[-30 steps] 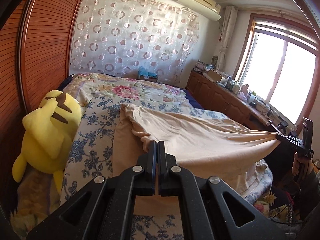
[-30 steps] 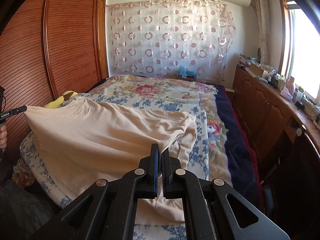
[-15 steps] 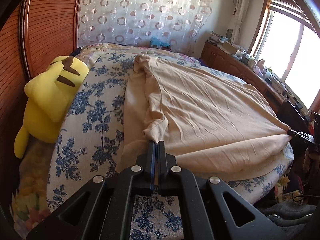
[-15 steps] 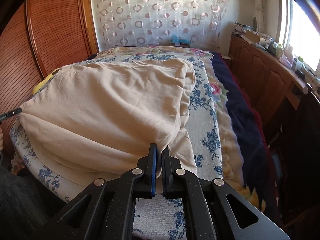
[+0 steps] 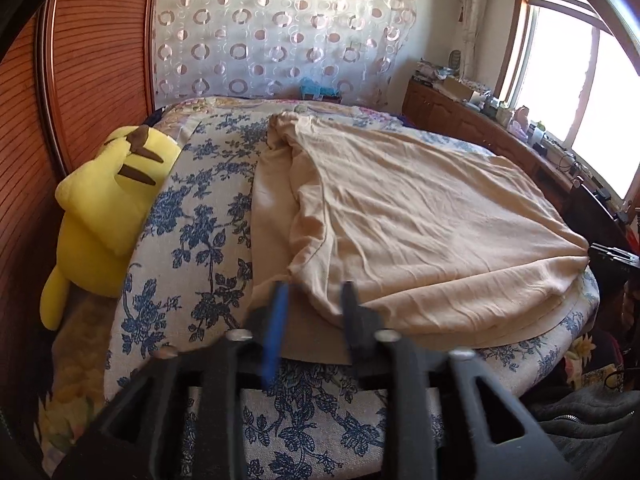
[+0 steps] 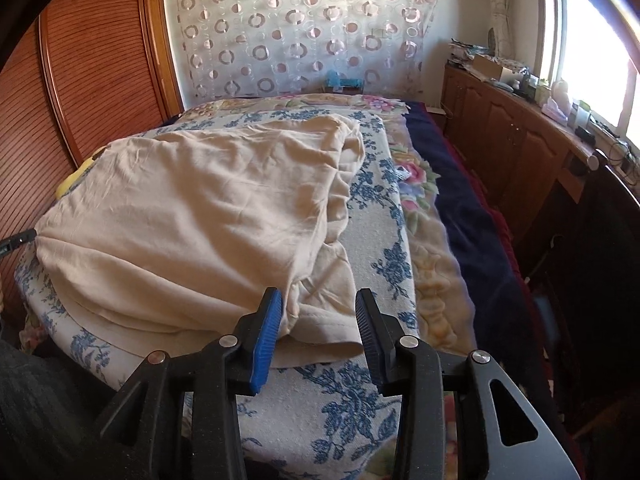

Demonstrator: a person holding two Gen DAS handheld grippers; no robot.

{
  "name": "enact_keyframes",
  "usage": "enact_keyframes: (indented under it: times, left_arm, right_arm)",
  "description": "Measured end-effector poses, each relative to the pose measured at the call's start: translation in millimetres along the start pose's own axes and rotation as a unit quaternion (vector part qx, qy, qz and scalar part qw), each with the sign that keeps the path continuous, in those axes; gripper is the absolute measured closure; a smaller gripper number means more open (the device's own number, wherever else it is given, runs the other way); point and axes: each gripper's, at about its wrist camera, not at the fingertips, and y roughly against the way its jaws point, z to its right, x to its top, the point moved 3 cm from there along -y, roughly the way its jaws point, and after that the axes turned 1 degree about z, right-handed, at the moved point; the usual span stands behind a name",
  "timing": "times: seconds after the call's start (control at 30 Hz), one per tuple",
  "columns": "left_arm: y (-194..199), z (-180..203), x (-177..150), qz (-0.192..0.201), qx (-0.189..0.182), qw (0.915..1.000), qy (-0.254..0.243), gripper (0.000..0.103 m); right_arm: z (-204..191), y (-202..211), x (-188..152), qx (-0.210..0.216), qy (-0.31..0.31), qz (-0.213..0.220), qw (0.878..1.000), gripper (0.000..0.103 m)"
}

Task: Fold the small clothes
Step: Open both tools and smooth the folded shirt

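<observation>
Lying doubled on the floral bedspread (image 6: 384, 248), the beige garment (image 6: 192, 216) sits before both gaping grippers (image 5: 312, 300) (image 6: 318, 312); no legible writing.

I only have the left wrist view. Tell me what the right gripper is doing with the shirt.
Observer: The right gripper is open. The near corner of the beige shirt lies between its fingers, unclamped.
Operator: Report how the cloth lies there.
Observer: The top layer stops short, and a lower layer sticks out to the right onto the blue floral cover.
Operator: Say what lies past that cover.
Observer: A navy blanket runs along the bed's right side.
</observation>
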Motion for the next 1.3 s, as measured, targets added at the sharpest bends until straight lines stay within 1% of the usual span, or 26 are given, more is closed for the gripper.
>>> enact_keyframes:
  times: [0.03, 0.07, 0.1, 0.13, 0.17, 0.33, 0.4, 0.6, 0.73, 0.83, 0.93, 1.0, 1.07, 1.23, 1.3]
  left_arm:
    - [1, 0, 1, 0.002, -0.006, 1.0, 0.002, 0.056]
    - [0, -1, 3, 0.001, -0.006, 1.0, 0.004, 0.046]
    - [0, -2, 4, 0.0, -0.004, 1.0, 0.007, 0.032]
    - [-1, -2, 4, 0.001, -0.002, 1.0, 0.008, 0.028]
    - [-1, -2, 4, 0.002, -0.003, 1.0, 0.007, 0.027]
    - [-7, -5, 0, -0.009, 0.013, 0.9998, 0.009, 0.027]
    - [-9, -8, 0, -0.013, 0.019, 0.9996, 0.016, 0.027]
    - [-16, -16, -1, -0.02, 0.034, 0.9989, 0.025, 0.027]
    - [-20, -17, -4, -0.025, 0.034, 0.9988, 0.025, 0.027]
    - [-22, -16, -5, -0.03, 0.035, 0.9986, 0.024, 0.027]
    - [-23, -16, -6, -0.029, 0.037, 0.9985, 0.028, 0.027]
    - [-23, -17, -6, -0.029, 0.038, 0.9984, 0.029, 0.027]
    - [-23, -18, -7, -0.029, 0.039, 0.9984, 0.029, 0.027]
    - [-23, -17, -7, -0.028, 0.04, 0.9984, 0.027, 0.027]
    - [-24, -17, -7, -0.028, 0.039, 0.9984, 0.029, 0.027]
  right_arm:
    - [1, -1, -2, -0.006, 0.0, -0.003, 1.0, 0.063]
    - [3, -3, -4, -0.012, -0.004, -0.007, 1.0, 0.063]
    - [4, -3, -5, -0.012, -0.008, -0.01, 1.0, 0.063]
    - [5, -4, -6, -0.011, -0.013, -0.01, 1.0, 0.063]
    - [7, -5, -5, -0.01, -0.016, -0.011, 1.0, 0.063]
    - [10, -10, -5, -0.002, -0.021, -0.014, 1.0, 0.063]
    - [11, -7, -3, -0.001, -0.022, -0.009, 1.0, 0.063]
    - [8, 12, 12, 0.007, -0.027, 0.032, 0.999, 0.063]
    - [-8, 19, 23, 0.014, -0.017, 0.052, 0.998, 0.063]
    - [-24, 16, 29, 0.033, -0.005, 0.057, 0.998, 0.063]
    - [-44, 7, 32, 0.052, 0.008, 0.056, 0.997, 0.056]
    - [-57, -3, 34, 0.063, 0.011, 0.051, 0.997, 0.045]
    - [-68, -14, 32, 0.07, 0.018, 0.044, 0.996, 0.038]
    - [-90, -44, 27, 0.075, 0.038, 0.01, 0.996, 0.037]
    - [-93, -55, 31, 0.077, 0.041, -0.003, 0.996, 0.037]
